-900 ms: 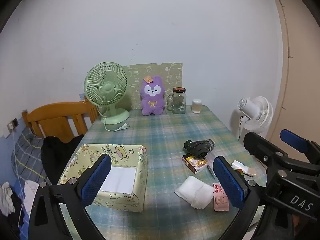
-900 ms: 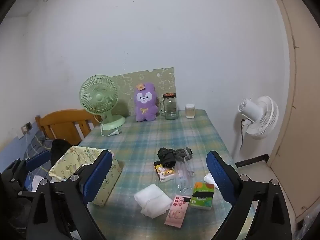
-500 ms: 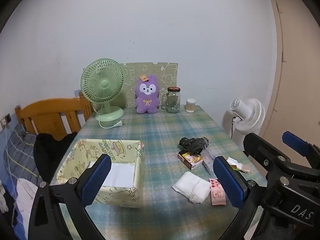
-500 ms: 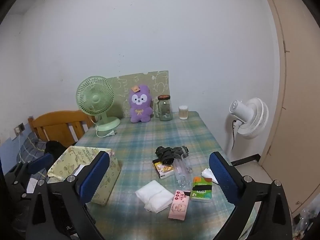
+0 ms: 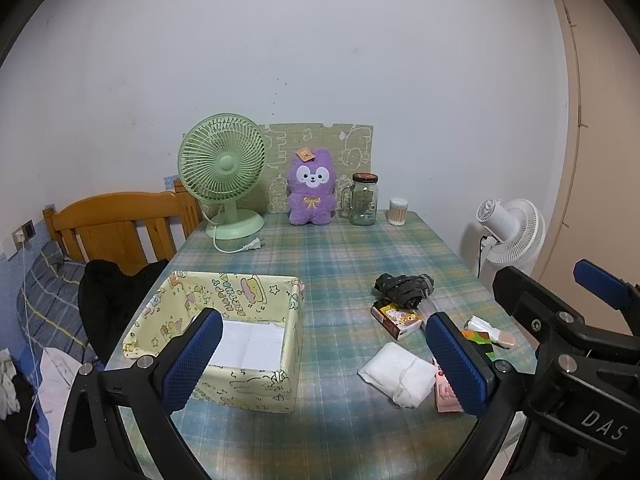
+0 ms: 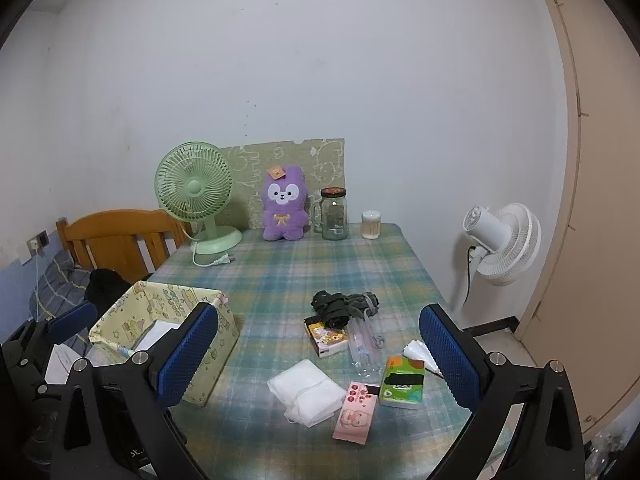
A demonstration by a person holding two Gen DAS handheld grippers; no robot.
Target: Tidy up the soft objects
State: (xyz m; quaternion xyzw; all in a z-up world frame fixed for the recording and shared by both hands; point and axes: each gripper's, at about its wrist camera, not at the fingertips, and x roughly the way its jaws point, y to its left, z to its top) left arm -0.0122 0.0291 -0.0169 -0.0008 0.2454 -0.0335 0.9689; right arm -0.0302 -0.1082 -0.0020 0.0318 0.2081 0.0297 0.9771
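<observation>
One yellow fabric box [image 5: 256, 312] holds white paper; one white cloth bundle [image 6: 306, 392] lies right of it — both my grippers, left gripper [image 5: 324, 360] and right gripper [image 6: 320, 352], gape wide, empty.

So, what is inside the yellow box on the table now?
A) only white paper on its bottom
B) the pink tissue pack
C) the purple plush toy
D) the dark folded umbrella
A: the yellow box shows only white paper on its bottom; both grippers hover open.
</observation>
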